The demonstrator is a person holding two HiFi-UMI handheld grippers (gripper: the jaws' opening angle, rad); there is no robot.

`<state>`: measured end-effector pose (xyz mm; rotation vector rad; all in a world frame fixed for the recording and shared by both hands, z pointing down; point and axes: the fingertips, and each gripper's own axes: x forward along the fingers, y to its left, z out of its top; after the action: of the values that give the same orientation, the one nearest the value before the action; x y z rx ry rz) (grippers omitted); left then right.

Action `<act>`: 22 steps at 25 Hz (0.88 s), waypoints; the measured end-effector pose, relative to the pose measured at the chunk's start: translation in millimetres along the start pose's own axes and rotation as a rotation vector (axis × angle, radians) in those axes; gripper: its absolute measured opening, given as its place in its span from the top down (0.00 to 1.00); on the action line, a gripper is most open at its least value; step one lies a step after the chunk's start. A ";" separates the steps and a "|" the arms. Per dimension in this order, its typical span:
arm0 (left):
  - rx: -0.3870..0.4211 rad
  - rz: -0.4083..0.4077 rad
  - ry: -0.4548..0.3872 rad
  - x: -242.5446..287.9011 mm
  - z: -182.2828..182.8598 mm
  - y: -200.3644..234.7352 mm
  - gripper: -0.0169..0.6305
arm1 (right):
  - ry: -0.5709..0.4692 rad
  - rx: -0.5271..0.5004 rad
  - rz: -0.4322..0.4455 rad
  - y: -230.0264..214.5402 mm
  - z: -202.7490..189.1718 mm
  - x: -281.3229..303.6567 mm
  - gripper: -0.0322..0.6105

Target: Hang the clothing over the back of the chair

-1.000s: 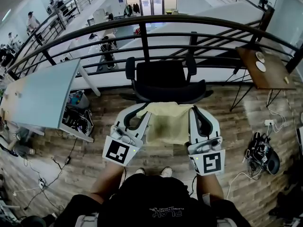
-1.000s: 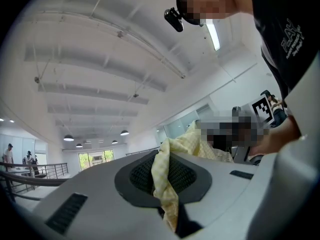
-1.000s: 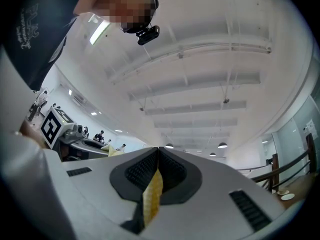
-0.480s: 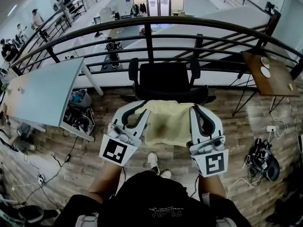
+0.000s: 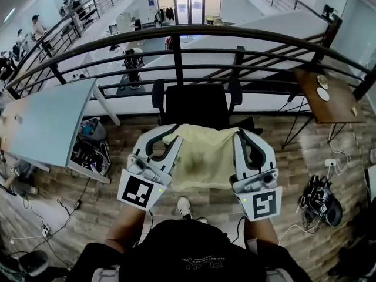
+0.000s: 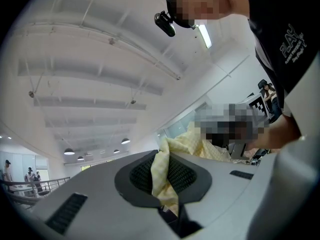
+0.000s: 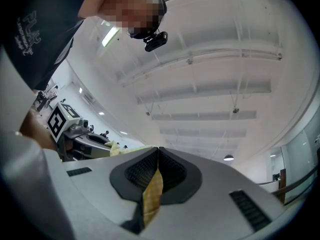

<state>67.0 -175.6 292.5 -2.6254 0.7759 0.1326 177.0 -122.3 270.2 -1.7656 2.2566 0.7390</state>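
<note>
Yellow clothing (image 5: 205,157) hangs spread in the air, just short of the black chair (image 5: 197,103). Left hand-held gripper (image 5: 167,135) and right hand-held gripper (image 5: 242,136) each pinch a top corner. Probably light, limp, unbreakable; corner holds suit draping.
</note>
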 end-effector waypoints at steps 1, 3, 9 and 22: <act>0.006 -0.004 0.000 1.8 -0.1 1.6 0.91 | 0.002 -0.001 0.002 -1.0 -1.0 2.1 0.91; 0.007 -0.009 -0.006 5.9 0.4 4.9 0.91 | 0.004 -0.009 0.004 -4.2 -1.3 5.5 0.91; 0.012 -0.006 -0.006 12.8 -0.8 19.3 0.91 | 0.006 -0.097 0.009 -5.6 -1.6 24.5 0.91; 0.016 -0.055 -0.011 35.8 -6.7 46.2 0.91 | 0.032 -0.141 0.005 -19.9 -12.6 54.2 0.91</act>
<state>72.1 -231.7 275.5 -2.6264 0.6973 0.1254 182.8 -178.3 252.2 -1.8463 2.2818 0.8974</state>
